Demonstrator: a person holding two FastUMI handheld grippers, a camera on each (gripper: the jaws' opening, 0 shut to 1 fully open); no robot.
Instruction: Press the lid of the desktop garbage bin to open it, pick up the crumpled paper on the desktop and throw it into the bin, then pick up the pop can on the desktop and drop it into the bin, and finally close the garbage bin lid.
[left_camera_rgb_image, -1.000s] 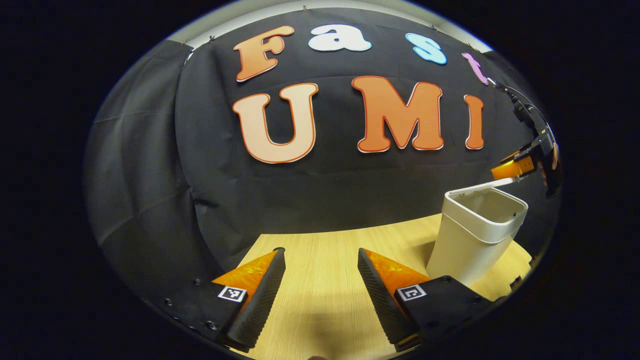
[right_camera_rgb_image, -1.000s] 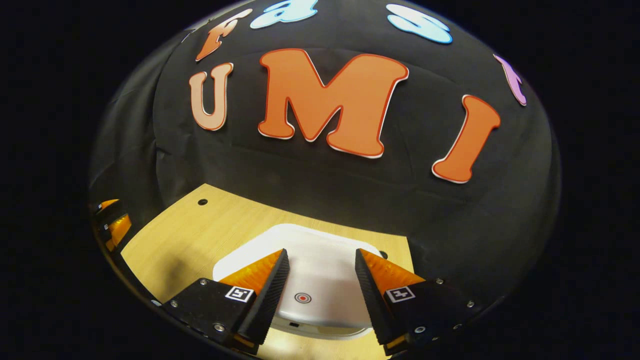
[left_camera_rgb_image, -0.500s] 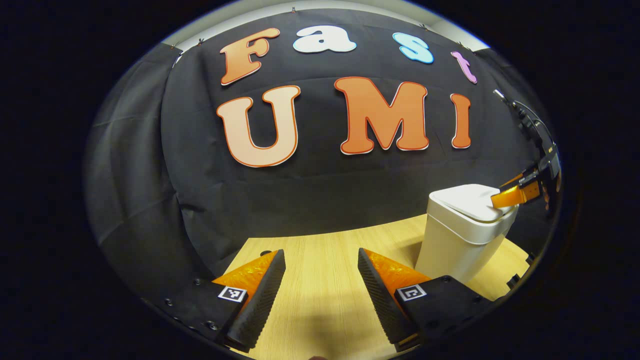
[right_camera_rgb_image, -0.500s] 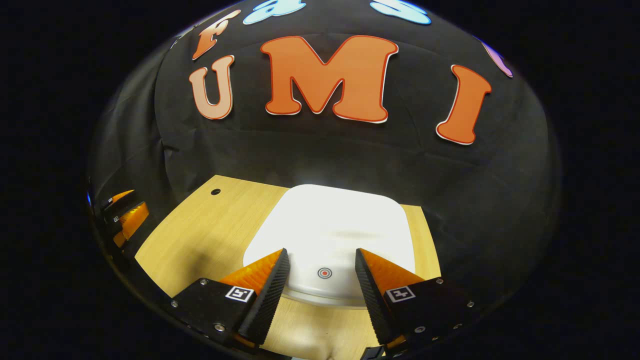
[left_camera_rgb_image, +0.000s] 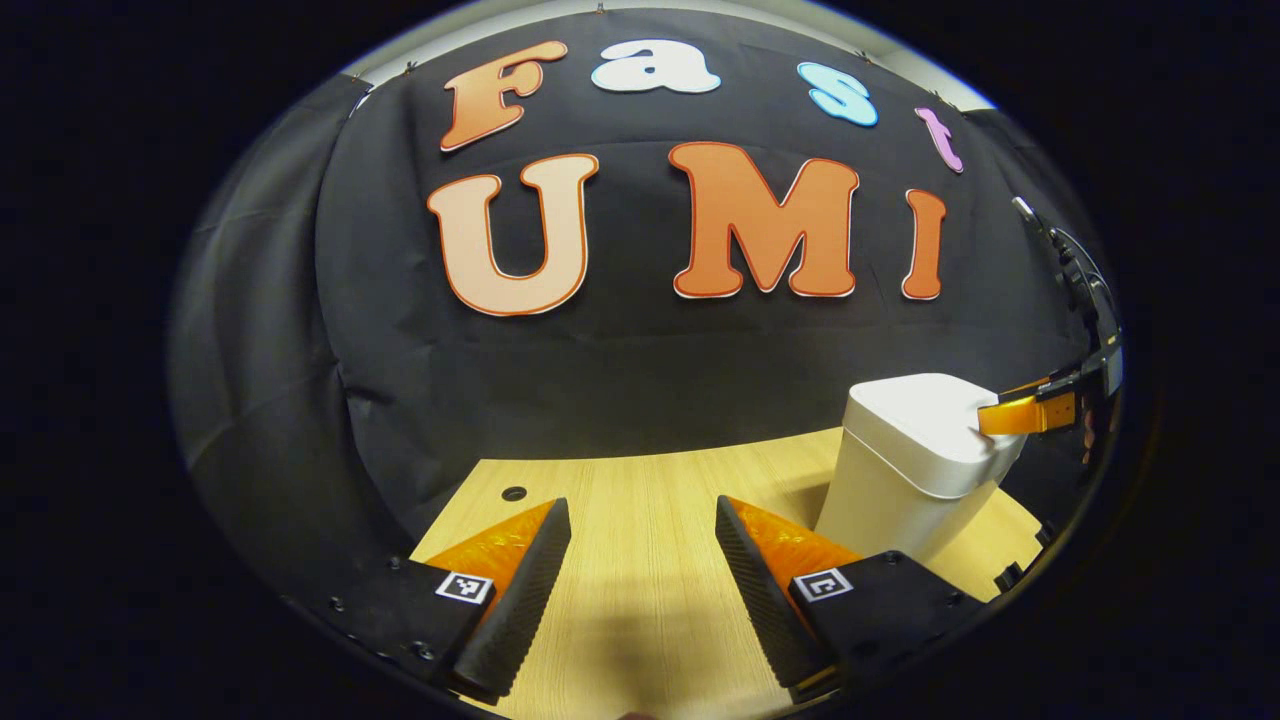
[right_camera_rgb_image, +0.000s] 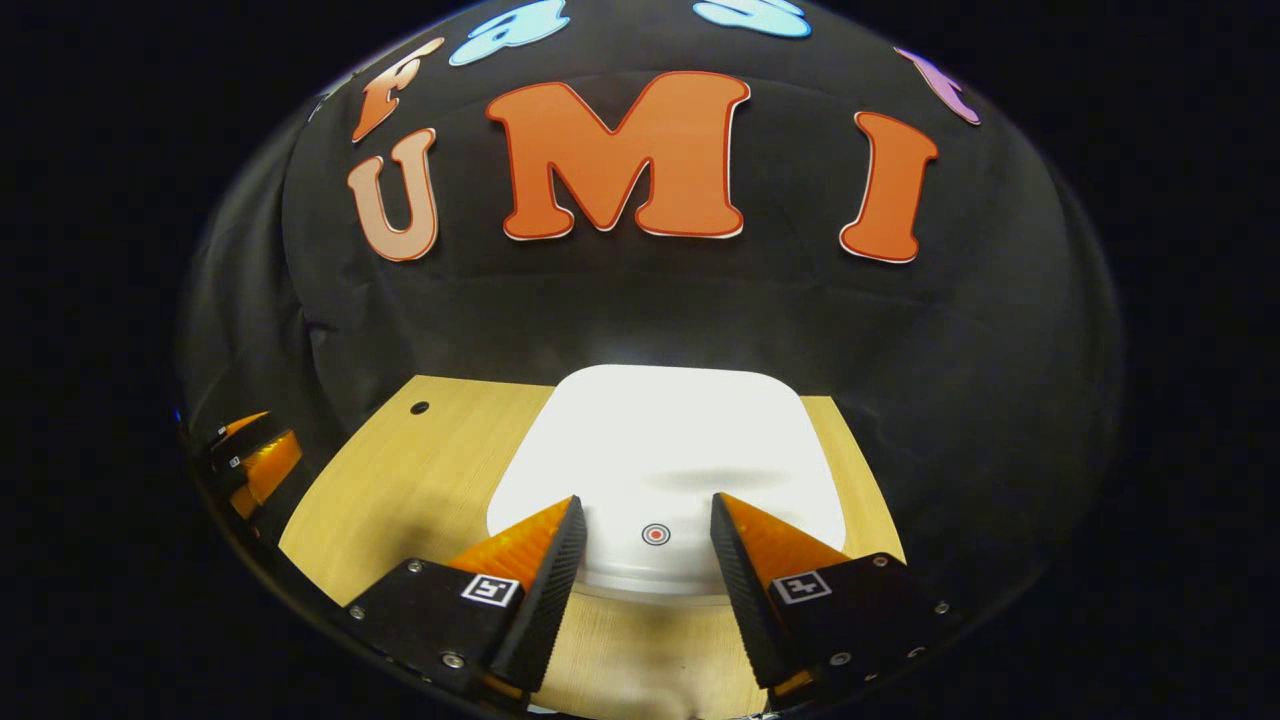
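Hovering over the white plastic desktop bin (right_camera_rgb_image: 665, 460), the right gripper (right_camera_rgb_image: 648, 545) is keeping its fingers apart and empty, tips at the near edge of the flat closed lid (right_camera_rgb_image: 690, 430) beside a small red ring mark (right_camera_rgb_image: 655, 534). The bin is standing near the far right corner of the light wooden desk (left_camera_rgb_image: 640, 500). The left gripper (left_camera_rgb_image: 640, 545) is hanging over the desk's near edge, fingers apart, empty.

Obstacle: I see the closed bin (left_camera_rgb_image: 915, 460) standing by the tabletop's (left_camera_rgb_image: 640, 500) far right edge.
Free room: I could pass across bare tabletop left of it.
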